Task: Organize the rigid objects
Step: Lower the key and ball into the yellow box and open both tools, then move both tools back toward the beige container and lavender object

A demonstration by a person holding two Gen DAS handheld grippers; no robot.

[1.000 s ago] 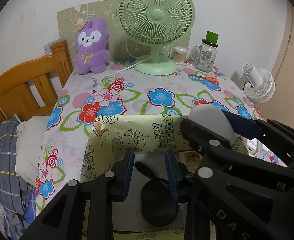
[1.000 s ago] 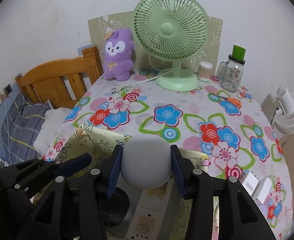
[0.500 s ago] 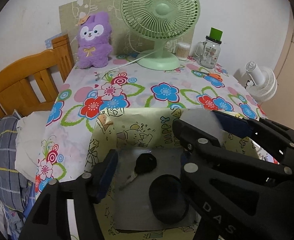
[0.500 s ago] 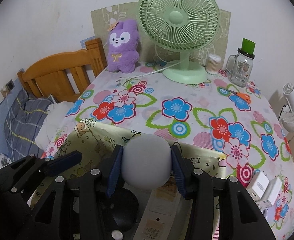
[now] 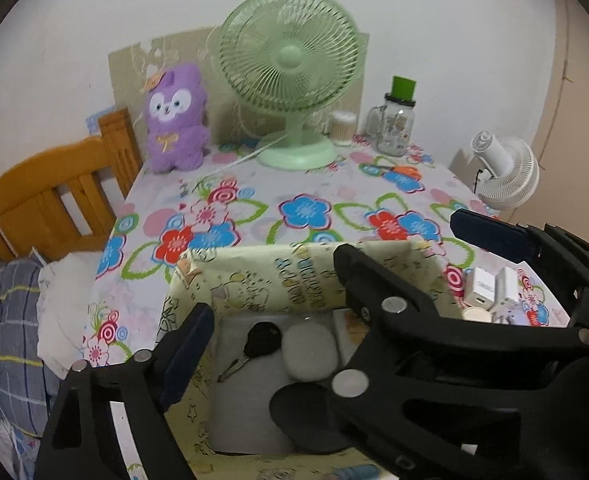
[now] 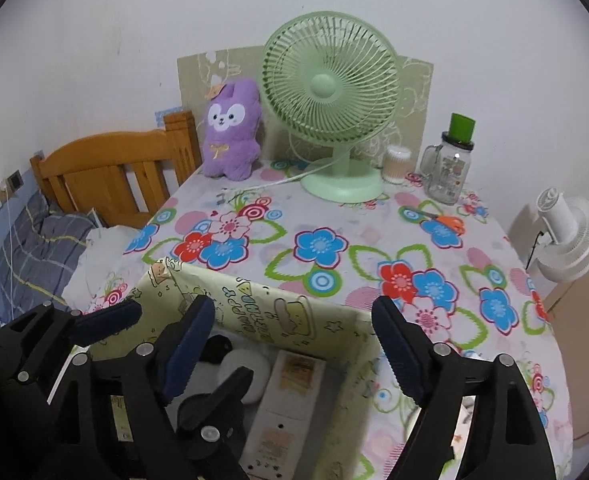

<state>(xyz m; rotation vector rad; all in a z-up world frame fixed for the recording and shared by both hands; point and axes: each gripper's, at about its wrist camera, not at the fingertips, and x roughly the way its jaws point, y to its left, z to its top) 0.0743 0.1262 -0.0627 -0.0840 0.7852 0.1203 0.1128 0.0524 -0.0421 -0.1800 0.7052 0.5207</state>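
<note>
A yellow cartoon-print box point(image 5: 254, 284) point(image 6: 254, 308) stands at the near edge of the flowered table. On its floor lie a black car key point(image 5: 260, 342) point(image 6: 218, 346), a white rounded puck point(image 5: 308, 354) point(image 6: 242, 368), a black round thing point(image 5: 302, 412) and a white power strip point(image 6: 286, 400). My left gripper point(image 5: 290, 344) hovers over the box with its jaws opening and nothing gripped; its right finger is hidden behind the other tool. My right gripper point(image 6: 290, 304) point(image 5: 396, 236) is also above the box, jaws opening wide, and holds nothing.
A green desk fan point(image 6: 330, 92), a purple plush point(image 6: 232, 132), a swab pot point(image 6: 396, 164) and a green-lidded glass jar point(image 6: 450, 168) line the back wall. White chargers point(image 5: 490, 286) lie right of the box. A wooden headboard point(image 6: 118, 172) and bedding sit left, a white fan point(image 6: 566, 236) right.
The left gripper let go of the key and the right gripper let go of the white puck; both now lie in the box. Both grippers opened and drew back a little upward.
</note>
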